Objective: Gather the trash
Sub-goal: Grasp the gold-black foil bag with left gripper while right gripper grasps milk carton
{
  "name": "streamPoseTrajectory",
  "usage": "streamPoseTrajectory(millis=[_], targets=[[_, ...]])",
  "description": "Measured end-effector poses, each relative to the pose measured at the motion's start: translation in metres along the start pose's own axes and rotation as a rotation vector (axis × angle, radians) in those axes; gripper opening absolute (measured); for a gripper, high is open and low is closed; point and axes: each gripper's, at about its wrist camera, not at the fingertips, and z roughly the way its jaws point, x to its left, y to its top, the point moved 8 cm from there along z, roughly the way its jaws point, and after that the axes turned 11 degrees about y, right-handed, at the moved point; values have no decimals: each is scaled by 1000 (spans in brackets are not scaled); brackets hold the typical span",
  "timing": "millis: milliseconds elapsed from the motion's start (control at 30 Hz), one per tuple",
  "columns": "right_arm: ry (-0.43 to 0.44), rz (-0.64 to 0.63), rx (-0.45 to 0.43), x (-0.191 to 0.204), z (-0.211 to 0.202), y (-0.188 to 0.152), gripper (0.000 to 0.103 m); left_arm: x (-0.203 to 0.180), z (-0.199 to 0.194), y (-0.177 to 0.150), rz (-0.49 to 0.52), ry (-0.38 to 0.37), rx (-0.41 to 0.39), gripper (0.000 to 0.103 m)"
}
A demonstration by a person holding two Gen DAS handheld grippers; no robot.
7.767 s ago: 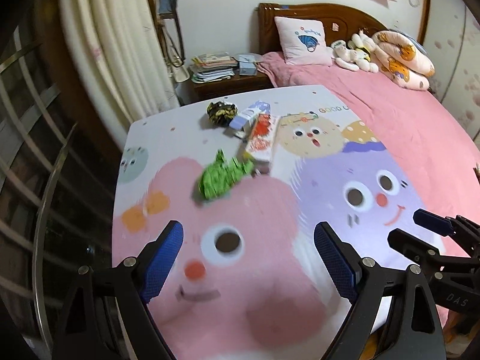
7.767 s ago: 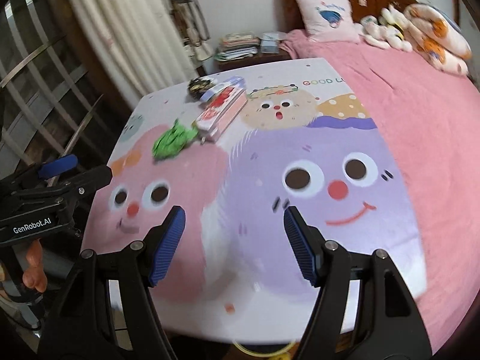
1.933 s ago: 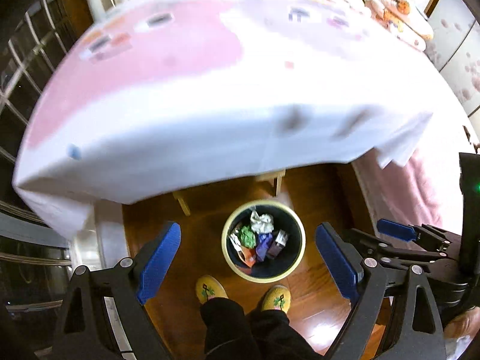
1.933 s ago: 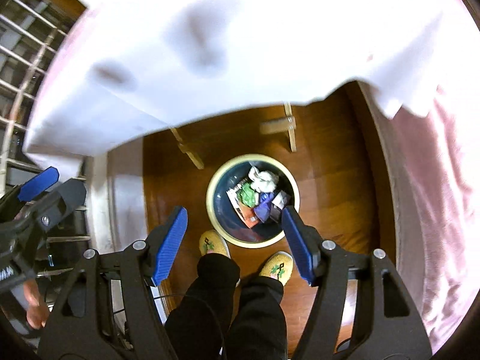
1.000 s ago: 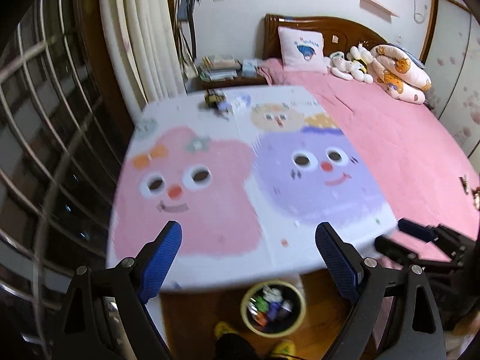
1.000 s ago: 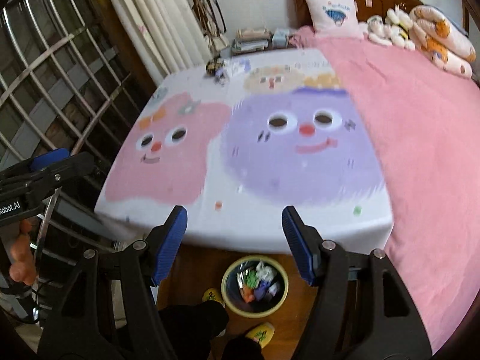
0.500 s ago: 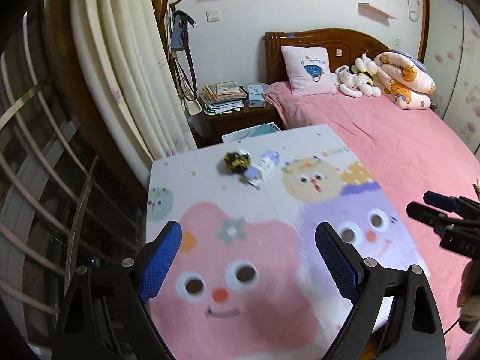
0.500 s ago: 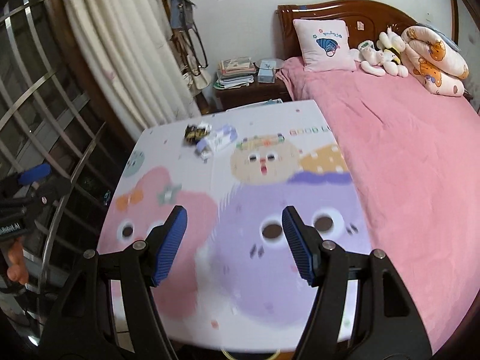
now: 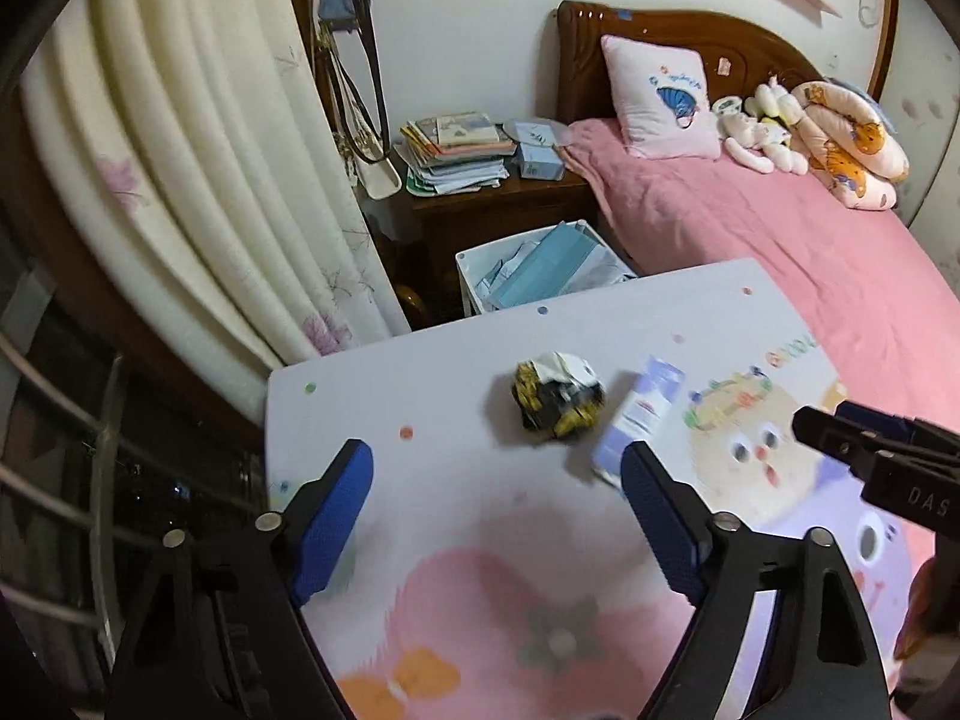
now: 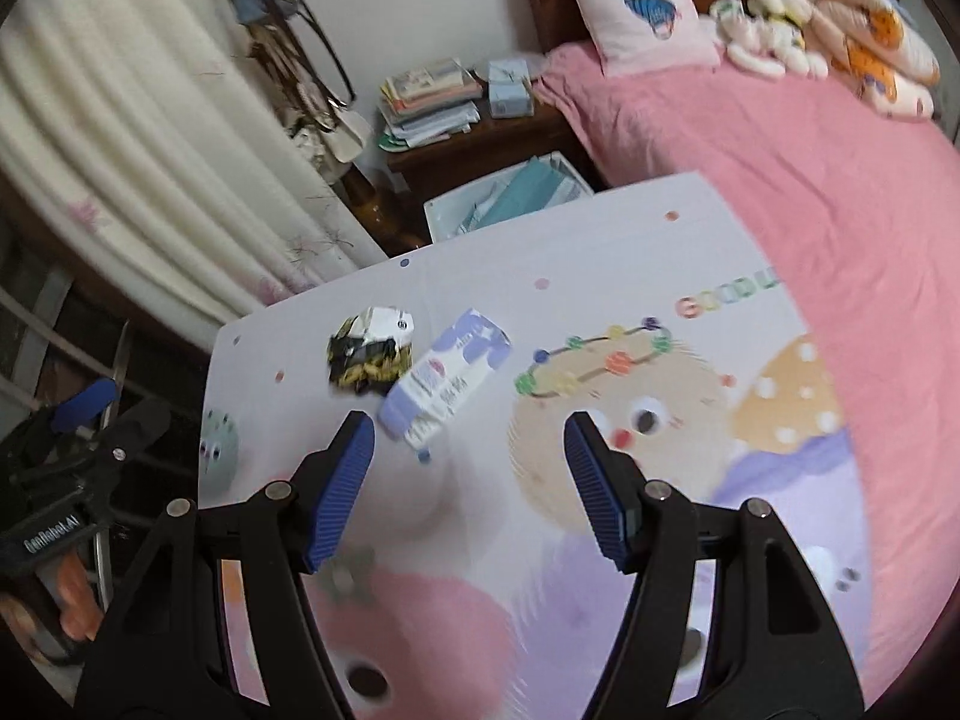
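Trash on the table is down to two pieces near its far edge: a crumpled black-and-yellow wrapper [image 9: 557, 399] and, just beside it on the right, a flattened purple-and-white carton [image 9: 639, 420]. Whether the two touch I cannot tell; in the right wrist view the carton's [image 10: 447, 381] upper left corner lies right against the wrapper [image 10: 370, 357].

Both pieces sit on the cartoon-printed tablecloth [image 9: 480, 540], with bare cloth all round them. Behind the far table edge stands a white bin of blue papers [image 9: 540, 276], then a dark nightstand [image 9: 498, 210] stacked with books. A cream curtain [image 9: 180, 180] hangs past the far left corner, and the pink bed [image 9: 810, 252] runs along the table's right side.

The left gripper [image 9: 495, 516] has its jaws wide, just having been closing a little, with nothing between them; the wrapper lies beyond its tips and the carton's near end lies just by the right fingertip. The right gripper [image 10: 468, 480] is also spread wide and empty, the carton lying just beyond its left fingertip.

The left wrist view alone shows the right gripper's [image 9: 876, 456] black body coming in from the right edge, over the round cartoon face. The right wrist view alone shows the left gripper [image 10: 84, 438] out at the left, beyond the table's left edge, with fingers [image 10: 72, 600] on its handle, and the "GOOD" lettering [image 10: 726, 297] on the cloth.
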Motion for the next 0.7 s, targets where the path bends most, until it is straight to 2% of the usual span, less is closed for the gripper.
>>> streamPoseTrajectory(millis=[133,300,467,700], targets=[[11,90,30,-9,59,10,63,-12,54,9,-13,-33,44,78],[13,185,60,-26,107,7,63,-27,107,14,-15,-77,94,77],[14,267,79,-38,147,10,63,-36,132,12,-15,-86,108,77],[-35,275,147,-46,190,3,63,-45,150,10,-19,-114,127,77]])
